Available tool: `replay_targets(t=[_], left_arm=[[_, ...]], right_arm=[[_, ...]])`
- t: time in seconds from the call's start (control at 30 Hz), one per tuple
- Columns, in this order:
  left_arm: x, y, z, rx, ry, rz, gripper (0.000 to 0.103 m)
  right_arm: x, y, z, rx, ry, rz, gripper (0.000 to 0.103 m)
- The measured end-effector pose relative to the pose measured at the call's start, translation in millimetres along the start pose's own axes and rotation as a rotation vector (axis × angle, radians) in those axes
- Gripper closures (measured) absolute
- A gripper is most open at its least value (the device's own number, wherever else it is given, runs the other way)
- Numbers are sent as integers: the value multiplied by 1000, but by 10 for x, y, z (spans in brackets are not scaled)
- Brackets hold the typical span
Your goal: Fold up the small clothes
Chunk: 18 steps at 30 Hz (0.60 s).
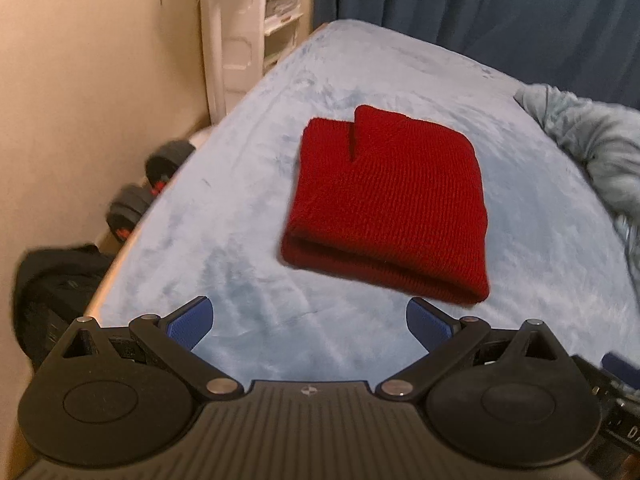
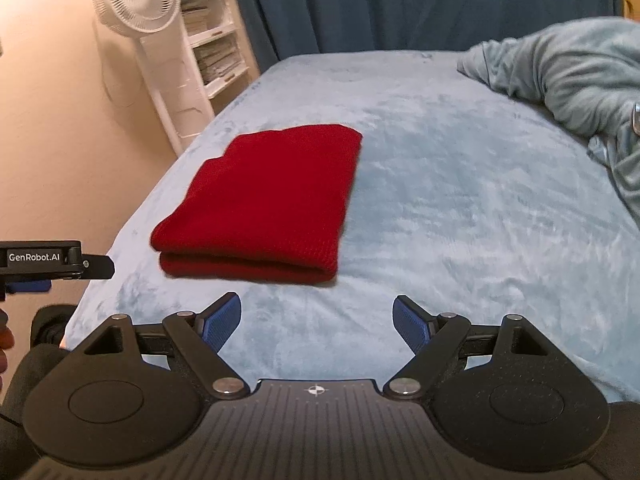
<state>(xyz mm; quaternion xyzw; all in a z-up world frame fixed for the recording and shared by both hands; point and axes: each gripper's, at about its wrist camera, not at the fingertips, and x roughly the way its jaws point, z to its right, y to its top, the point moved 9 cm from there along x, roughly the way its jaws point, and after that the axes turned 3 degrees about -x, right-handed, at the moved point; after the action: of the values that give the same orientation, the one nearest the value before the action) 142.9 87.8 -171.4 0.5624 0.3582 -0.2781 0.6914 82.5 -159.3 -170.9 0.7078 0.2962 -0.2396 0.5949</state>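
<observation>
The red knit garment (image 1: 386, 204) lies flat on the pale blue fleece cover (image 1: 248, 216) of the bed, already doubled over on itself, with a rounded folded edge facing the grippers and a short slit showing at its far edge. From the left gripper (image 1: 310, 320) it sits ahead of the jaws and a little toward their right pad, the near folded edge just beyond the fingertips and not touching them. From the right gripper (image 2: 317, 318) the same garment (image 2: 264, 204) lies ahead and off toward the left pad, its near edge likewise short of the blue pads. Its long axis looks to run away from the jaws, though the fisheye makes that hard to settle. Both pairs of jaws stand spread wide with only bare fleece between the pads; neither pinches anything. The left gripper seems the nearer and the more squarely lined up, so I judge that it has the shorter reach to the near folded edge, while the right would need to shift across toward its left to meet the near right corner. As for containers, white shelves (image 2: 212, 40) far beyond the jaws hold stacked items, too small to name. A rumpled grey-blue blanket (image 2: 568, 76) lies heaped off to the right of both jaws, well apart from the garment.
</observation>
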Motion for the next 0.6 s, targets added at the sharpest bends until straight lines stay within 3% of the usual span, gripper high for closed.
replay_targets(t=[0.33, 0.43, 0.6], left_arm=[[740, 328, 19, -211, 11, -59, 0], [985, 393, -11, -292, 8, -94, 0], [1319, 453, -67, -428, -18, -140, 0]], right_arm=[[790, 751, 855, 284, 58, -30, 15], [1228, 1123, 1045, 375, 119, -45, 14], [2125, 1704, 1048, 396, 212, -91, 13]])
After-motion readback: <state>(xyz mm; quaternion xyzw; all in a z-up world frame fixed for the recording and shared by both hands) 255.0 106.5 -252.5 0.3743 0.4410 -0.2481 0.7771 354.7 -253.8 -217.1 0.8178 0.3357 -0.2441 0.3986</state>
